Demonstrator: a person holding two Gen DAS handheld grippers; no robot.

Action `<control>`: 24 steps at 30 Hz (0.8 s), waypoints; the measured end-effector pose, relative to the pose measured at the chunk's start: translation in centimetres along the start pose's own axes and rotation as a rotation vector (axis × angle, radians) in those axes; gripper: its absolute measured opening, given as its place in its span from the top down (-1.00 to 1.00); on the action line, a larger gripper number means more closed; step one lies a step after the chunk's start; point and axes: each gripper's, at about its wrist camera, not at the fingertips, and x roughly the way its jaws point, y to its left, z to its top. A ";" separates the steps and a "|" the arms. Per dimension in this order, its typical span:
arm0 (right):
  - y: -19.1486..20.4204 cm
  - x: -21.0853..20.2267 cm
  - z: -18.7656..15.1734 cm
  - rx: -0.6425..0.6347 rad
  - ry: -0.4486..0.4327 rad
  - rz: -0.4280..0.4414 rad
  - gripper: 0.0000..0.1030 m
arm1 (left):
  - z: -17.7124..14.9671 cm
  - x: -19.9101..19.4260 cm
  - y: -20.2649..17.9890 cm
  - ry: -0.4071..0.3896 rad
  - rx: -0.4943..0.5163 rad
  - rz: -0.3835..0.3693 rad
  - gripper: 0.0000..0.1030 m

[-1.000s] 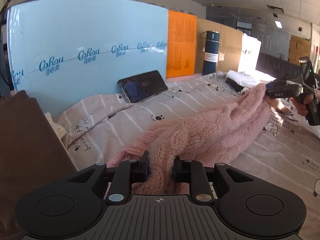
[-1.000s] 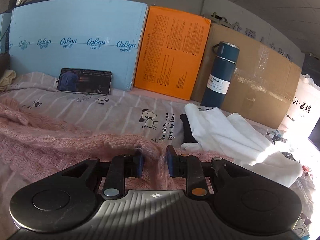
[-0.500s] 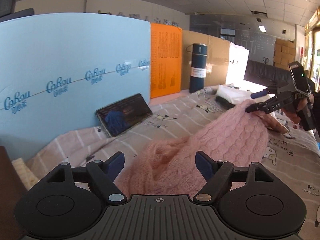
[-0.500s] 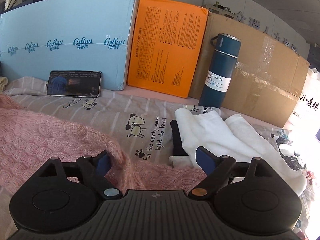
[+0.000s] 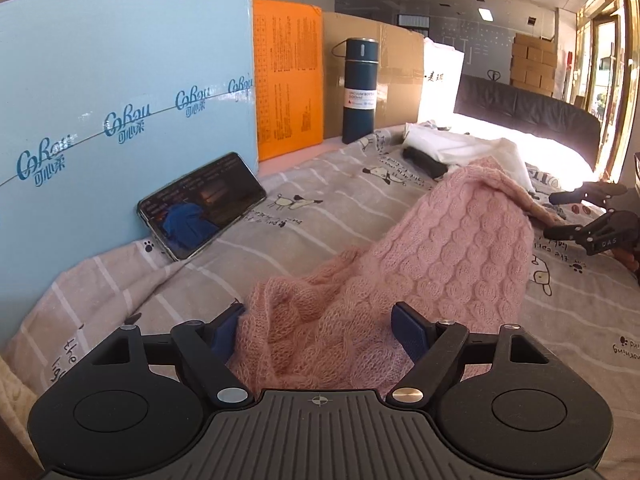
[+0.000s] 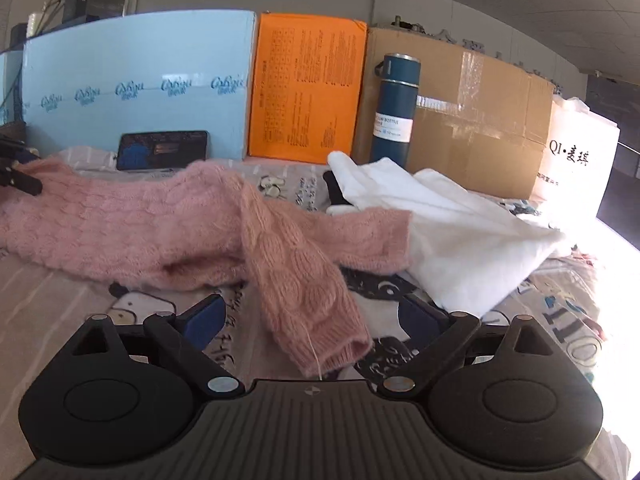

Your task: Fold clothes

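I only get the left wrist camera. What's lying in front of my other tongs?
Observer: A pink sweater sleeve lies between the right tongs. They have just been opening, and the pads aren't pressing it.
Operator: Is anything hanging off it?
Observer: Yes, a thin pale thread dangles from its cuff.
Operator: Anything else pink over there?
Observer: A second sleeve stretches to the right, and its end touches the white cloth.
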 end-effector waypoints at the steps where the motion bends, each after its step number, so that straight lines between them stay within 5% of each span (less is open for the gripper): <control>1: 0.1 0.3 -0.1 -0.001 0.015 -0.017 -0.69 | 0.0 0.1 -0.2 0.001 0.009 0.005 -0.54; 2: 0.1 0.5 -0.1 0.000 0.017 -0.020 -0.60 | 0.0 0.3 -0.5 0.002 0.017 0.010 -0.54; 4: 0.0 0.8 0.0 0.001 0.021 -0.027 -0.42 | 0.0 0.4 -1.1 0.007 0.045 0.012 -0.09; 8: -1.0 1.5 0.3 0.039 0.038 -0.034 0.40 | -0.2 -0.4 -2.8 -0.013 0.133 0.025 0.64; 13: -3.2 -0.2 0.7 0.162 -0.058 -0.054 0.67 | -0.3 -3.4 -5.3 -0.101 0.181 0.006 0.78; 21: -6.3 -3.4 1.9 0.402 -0.238 -0.079 0.69 | -1.0 -8.8 -6.6 -0.208 0.030 -0.259 0.79; 24: -6.5 -4.1 2.8 0.401 -0.269 -0.103 0.69 | -1.0 -7.6 -4.8 -0.177 -0.028 -0.202 0.78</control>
